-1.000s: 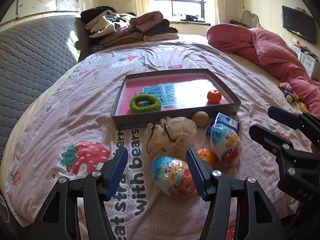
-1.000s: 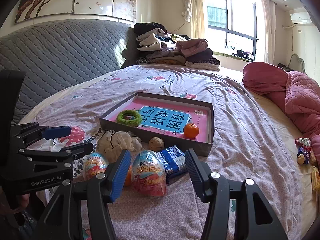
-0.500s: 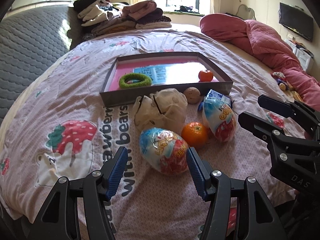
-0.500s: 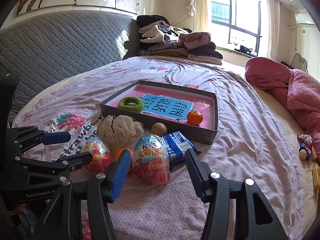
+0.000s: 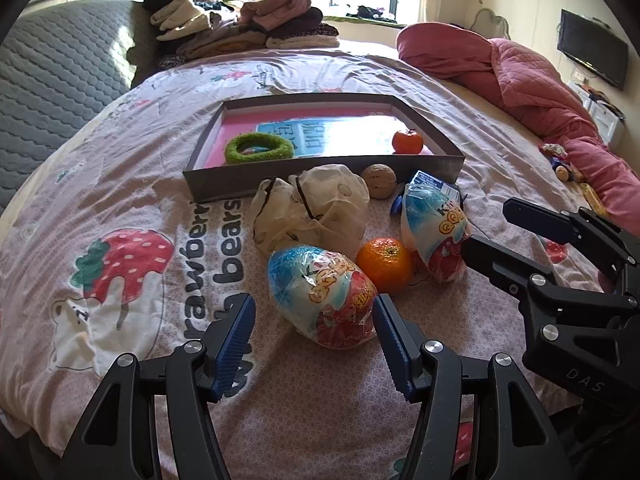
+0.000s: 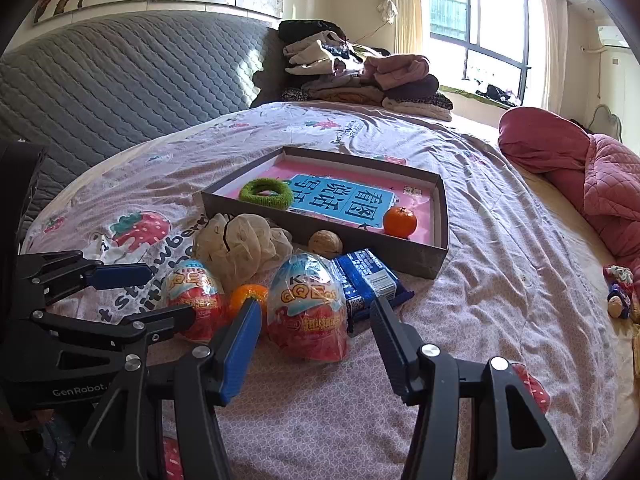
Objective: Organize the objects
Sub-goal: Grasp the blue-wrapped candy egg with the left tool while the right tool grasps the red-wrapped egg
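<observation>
On the bed, the left gripper stands with fingers apart around the near end of a wrapped egg toy. The right gripper, also spread wide, frames a second egg toy without touching. A loose orange lies between the eggs. Only the right view shows the blue packet fully.
</observation>
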`<state>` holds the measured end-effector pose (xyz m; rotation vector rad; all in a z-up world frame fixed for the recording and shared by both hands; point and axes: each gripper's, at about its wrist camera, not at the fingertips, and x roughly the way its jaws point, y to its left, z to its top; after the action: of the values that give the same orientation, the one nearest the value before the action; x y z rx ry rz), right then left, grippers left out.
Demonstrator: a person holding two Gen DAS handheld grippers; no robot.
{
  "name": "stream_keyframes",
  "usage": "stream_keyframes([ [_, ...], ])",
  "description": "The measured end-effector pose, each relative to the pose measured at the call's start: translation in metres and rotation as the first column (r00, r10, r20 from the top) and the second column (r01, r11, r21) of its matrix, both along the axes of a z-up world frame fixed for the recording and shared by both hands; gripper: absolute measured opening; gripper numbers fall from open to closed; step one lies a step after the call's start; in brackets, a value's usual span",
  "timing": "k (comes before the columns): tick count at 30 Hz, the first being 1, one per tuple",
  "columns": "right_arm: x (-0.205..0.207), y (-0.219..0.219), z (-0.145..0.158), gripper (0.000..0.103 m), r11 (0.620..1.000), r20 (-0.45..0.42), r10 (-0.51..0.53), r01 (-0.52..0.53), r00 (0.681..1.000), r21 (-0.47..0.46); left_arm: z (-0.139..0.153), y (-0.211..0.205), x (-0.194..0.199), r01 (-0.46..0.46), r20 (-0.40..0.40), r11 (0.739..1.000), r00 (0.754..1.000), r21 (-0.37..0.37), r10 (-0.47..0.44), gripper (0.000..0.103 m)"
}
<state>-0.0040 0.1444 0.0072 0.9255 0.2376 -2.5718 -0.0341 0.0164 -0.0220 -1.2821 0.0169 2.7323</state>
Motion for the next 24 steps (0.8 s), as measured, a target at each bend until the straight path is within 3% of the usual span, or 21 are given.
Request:
stream_keyframes([
  [13, -0.014, -0.009, -0.019, 0.056, 0.999, 0.033, -0.001, -0.001, 0.999, 0.053, -0.012, -0.007, -0.012, -0.007, 0.028, 0.999, 1.0, 0.052, 0.005, 0.069],
  [24, -0.029, -0.016, -0.03, 0.056, 0.999, 0.067, 0.014, -0.017, 0.998, 0.052, -0.021, -0.016, -0.03, -0.049, 0.063, 0.996, 0.997, 0.072, 0.044, 0.069],
])
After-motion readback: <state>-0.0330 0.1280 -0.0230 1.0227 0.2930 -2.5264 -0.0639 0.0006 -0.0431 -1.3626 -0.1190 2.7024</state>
